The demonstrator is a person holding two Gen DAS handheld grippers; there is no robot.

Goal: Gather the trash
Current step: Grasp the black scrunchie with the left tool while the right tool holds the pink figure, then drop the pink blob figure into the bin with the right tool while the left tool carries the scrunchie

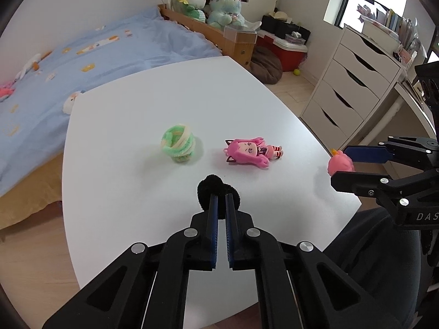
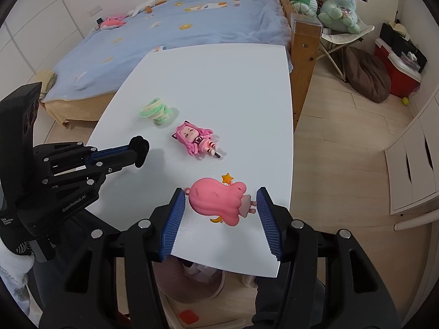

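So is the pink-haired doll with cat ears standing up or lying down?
Lying down. The cat-eared doll rests flat on its back on the white table, face up, legs stretched out sideways, apart from both grippers.

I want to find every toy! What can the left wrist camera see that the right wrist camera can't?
Only the left wrist view shows the window and shelf books. Only the right wrist view shows the pink plush on the bed and the whole pink figure between the right hand-held gripper pads. Both show the green yarn bundle, the pink-haired doll and the black pompom pinched by the left hand-held gripper.
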